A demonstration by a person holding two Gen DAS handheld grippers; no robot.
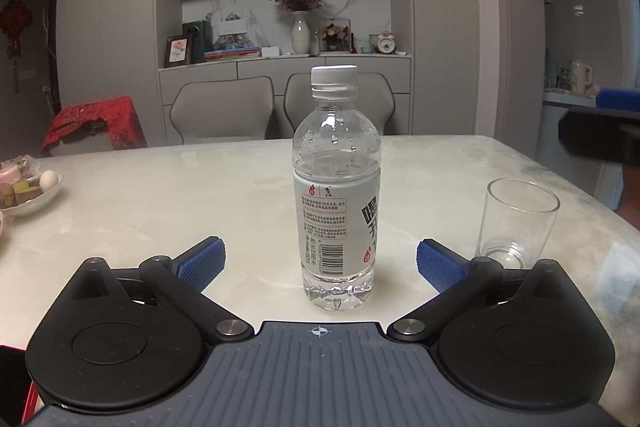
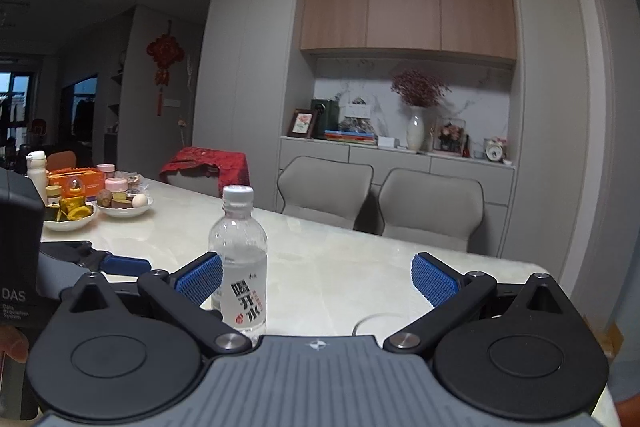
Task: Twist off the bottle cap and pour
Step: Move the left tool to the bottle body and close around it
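Nothing done yet: bottle (image 1: 337, 187) stands upright on table (image 1: 160, 195), cap (image 1: 334, 75) on, empty glass (image 1: 516, 223) beside; left gripper (image 1: 320, 261) & right gripper (image 2: 316, 277) both spread wide, holding nothing.

The left wrist view is taken low over the table (image 1: 160, 195), level, facing the cabinet wall; the bottle (image 1: 337, 187) is centred and close between the left gripper (image 1: 320, 263) fingers, with the glass (image 1: 516, 223) to the right. The right wrist view is taken from further right and higher, angled left; the bottle (image 2: 240, 255) is seen left of centre, near the right gripper (image 2: 318, 277). Bottle, table, chairs (image 2: 428, 211) and wall are shared by both.
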